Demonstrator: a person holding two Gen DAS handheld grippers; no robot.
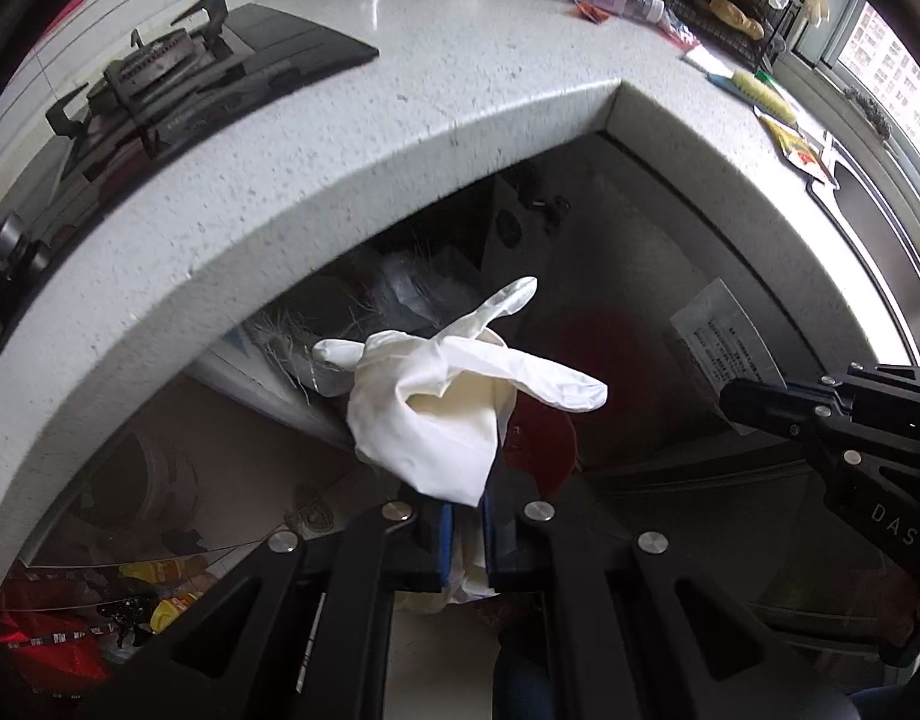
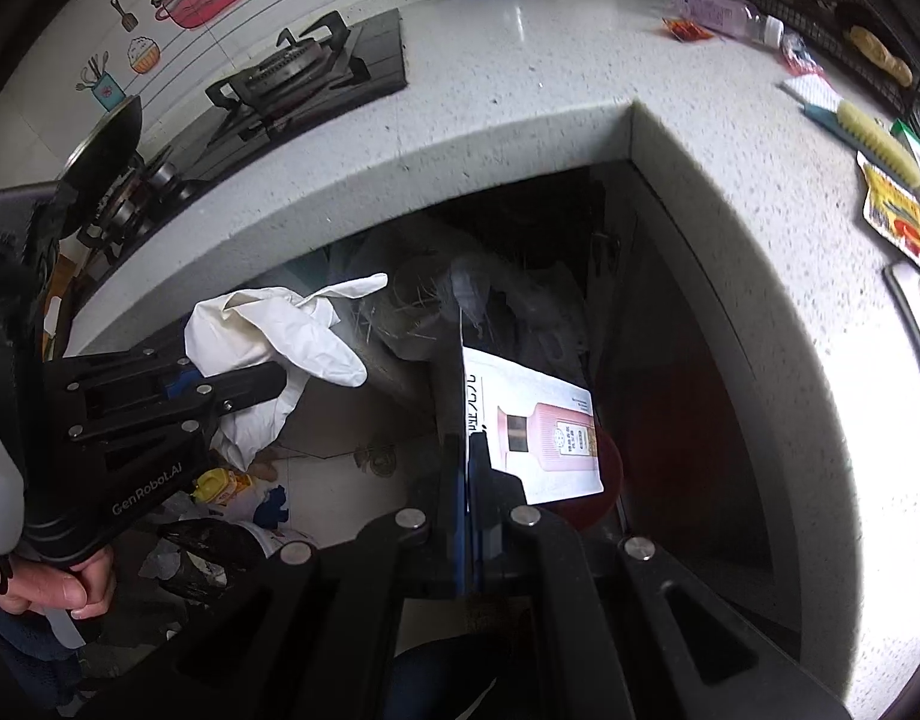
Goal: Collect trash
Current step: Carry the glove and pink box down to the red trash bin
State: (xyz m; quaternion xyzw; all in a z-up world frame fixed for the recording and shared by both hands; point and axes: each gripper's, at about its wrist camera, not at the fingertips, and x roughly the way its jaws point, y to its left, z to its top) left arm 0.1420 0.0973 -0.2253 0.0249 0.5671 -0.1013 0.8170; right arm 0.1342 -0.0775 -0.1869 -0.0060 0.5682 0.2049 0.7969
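The left gripper [image 1: 466,516] is clamped on a crumpled white disposable glove [image 1: 436,414], its blue-lined pads pressed against the glove's lower folds while the empty glove fingers splay out above the tips; the right gripper [image 2: 469,504] has its jaws closed tight on the edge of a white product leaflet [image 2: 538,432] printed with a pink bottle, the sheet standing up past the tips and leaning right; both tools point steeply down in front of the inner corner of a speckled white countertop [image 1: 400,138], over the dark space below it; from the right wrist view the left gripper with its glove sits to the left, just beside the leaflet but apart from it, and a hand [image 2: 58,588] grips its handle at the lower left; on the floor beneath lies a heap of trash [image 2: 232,498], yellow and blue scraps and dark plastic among them; on the counter a gas stove [image 2: 304,84] sits at the left, and a plastic bottle [image 2: 724,15] lies on its side at the far right with a yellow brush [image 2: 874,141] nearer along the right run.
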